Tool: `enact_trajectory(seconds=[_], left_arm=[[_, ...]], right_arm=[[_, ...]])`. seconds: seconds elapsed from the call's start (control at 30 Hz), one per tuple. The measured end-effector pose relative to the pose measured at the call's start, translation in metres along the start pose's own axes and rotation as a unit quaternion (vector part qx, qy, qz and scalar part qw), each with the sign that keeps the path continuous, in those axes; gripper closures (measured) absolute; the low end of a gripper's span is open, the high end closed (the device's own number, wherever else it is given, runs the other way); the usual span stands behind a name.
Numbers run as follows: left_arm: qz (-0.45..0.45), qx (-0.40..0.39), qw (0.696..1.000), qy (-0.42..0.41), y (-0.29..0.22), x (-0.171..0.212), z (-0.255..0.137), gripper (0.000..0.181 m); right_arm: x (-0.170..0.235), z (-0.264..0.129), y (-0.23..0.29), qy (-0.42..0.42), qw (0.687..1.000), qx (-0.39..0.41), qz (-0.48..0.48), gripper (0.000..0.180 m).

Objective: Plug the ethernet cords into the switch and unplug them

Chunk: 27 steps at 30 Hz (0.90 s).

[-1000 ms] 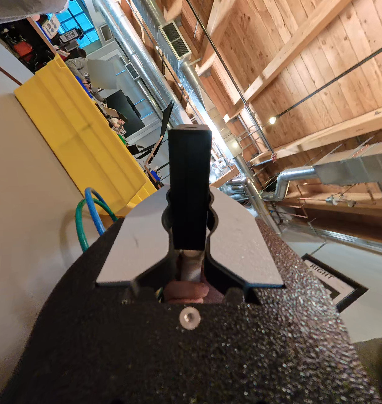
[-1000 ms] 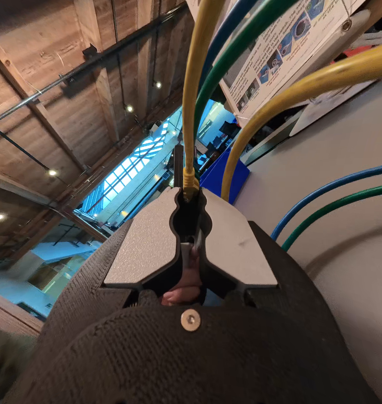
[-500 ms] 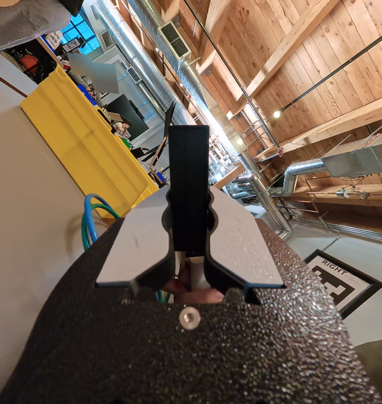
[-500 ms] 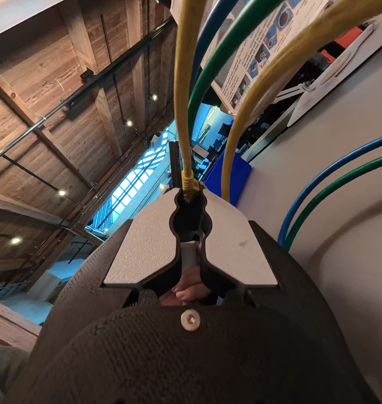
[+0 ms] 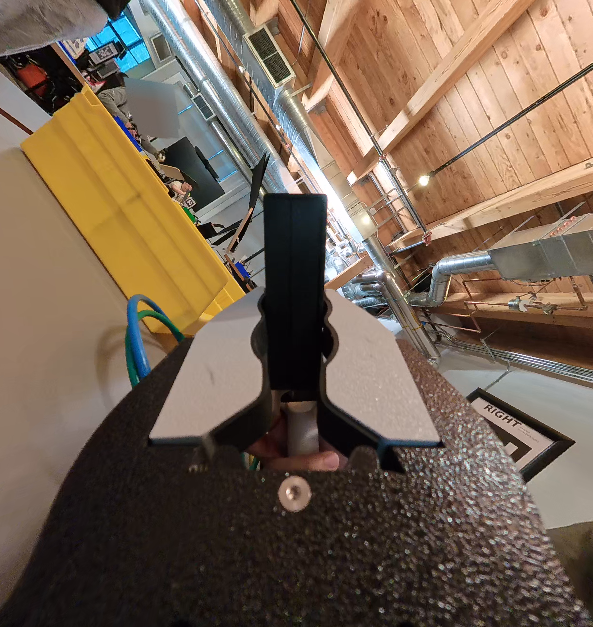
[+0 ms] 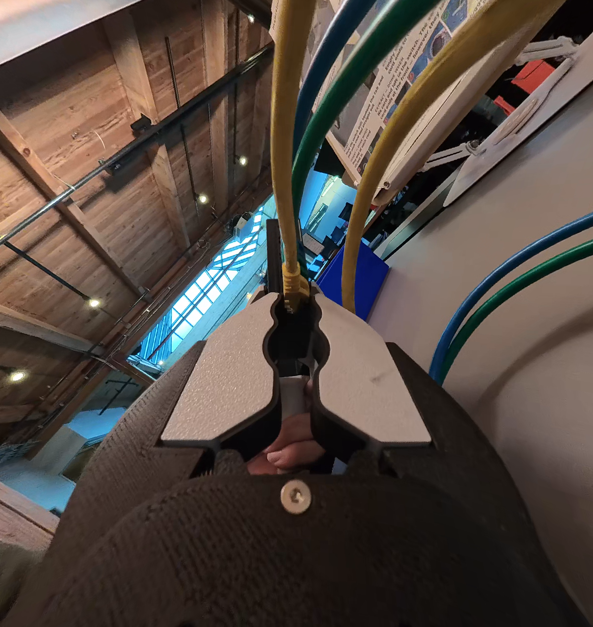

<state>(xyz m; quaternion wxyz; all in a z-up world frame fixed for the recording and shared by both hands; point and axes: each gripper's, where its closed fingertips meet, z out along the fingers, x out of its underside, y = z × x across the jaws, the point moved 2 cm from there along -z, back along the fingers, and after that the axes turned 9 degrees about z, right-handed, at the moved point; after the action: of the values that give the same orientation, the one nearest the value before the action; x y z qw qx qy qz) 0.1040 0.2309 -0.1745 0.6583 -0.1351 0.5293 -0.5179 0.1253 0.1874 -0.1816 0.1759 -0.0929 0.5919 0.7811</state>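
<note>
The left wrist view is tilted upward, so that a wooden beam ceiling (image 5: 458, 101), silver ventilation ducts (image 5: 241, 84) and a yellow bin (image 5: 118, 210) at the edge of the pale table (image 5: 34, 305) are shown; none of these appear in the right wrist view. In the left wrist view, the left gripper (image 5: 293, 305) is seen with its jaws closed on a black flat body, taken to be the switch (image 5: 293, 278), which is presented edge-on and projects forward beyond the fingers. Loops of a blue cord (image 5: 134, 336) and a green cord (image 5: 159, 319) are visible only partly beside that gripper, against the table. The right wrist view alone shows the yellow cord (image 6: 283, 135), a printed sheet (image 6: 390, 101) on a stand, and a blue box (image 6: 352, 278) at the table's far edge. The right gripper (image 6: 295, 302) is seen with its jaws drawn narrow and closed on the yellow connector boot (image 6: 291, 281) of the yellow cord, which rises straight out of the fingers. Directly behind that boot a thin black edge is seen, against which the connector lies; whether it is seated in a port cannot be told. The blue and green cords are also shown here, curving over the table on the right.
</note>
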Motion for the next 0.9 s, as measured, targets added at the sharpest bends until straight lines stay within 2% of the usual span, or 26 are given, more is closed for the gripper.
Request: enact_trajectory(seconds=[0.3,0.9], left_arm=[[-0.003,0.001,1.0,0.01,0.002,0.0019,-0.0001,0.154],[-0.024,-0.012,1.0,0.004,0.009,0.0043,-0.0017,0.153]], right_arm=[[-0.0003,-0.0009,-0.0021,0.004,1.0,0.002,0.002,0.166],[0.0004,0.0002,-0.0095,-0.043,0.999,0.007,0.012,0.166]])
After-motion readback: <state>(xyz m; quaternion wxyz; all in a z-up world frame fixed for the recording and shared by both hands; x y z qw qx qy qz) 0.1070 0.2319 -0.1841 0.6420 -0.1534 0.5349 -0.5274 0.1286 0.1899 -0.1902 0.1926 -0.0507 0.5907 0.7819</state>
